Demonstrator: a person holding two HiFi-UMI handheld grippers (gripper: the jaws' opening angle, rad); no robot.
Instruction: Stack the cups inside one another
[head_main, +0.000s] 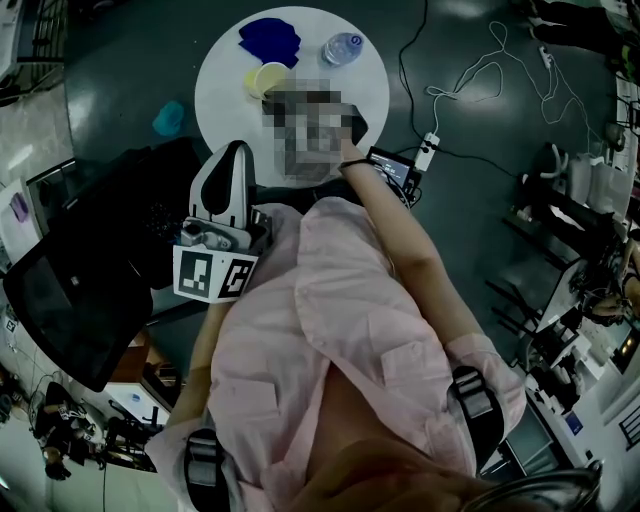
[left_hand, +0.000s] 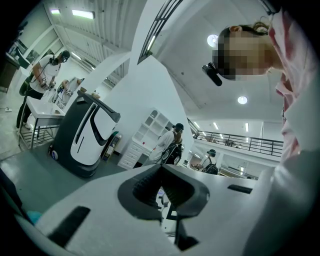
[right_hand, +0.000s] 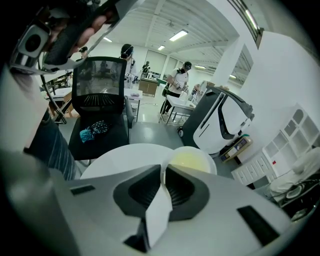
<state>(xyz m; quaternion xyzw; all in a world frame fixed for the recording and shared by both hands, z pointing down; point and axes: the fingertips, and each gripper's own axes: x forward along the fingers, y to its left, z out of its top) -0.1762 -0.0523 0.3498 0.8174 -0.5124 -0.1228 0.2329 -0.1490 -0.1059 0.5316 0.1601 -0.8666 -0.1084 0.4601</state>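
Pinched narrow, the right gripper's (right_hand: 164, 174) fingers (right_hand: 186, 189) clamp the thin pale wall of a yellow cup (right_hand: 192, 161). Its open mouth shows at one o'clock just beyond them, with the round white desk (right_hand: 120, 159) behind. Beside the pink shirt (head_main: 330, 330), the left gripper's (left_hand: 161, 171) fingers press together with nothing between. A bottle (head_main: 342, 47) stands at the desk's one o'clock.
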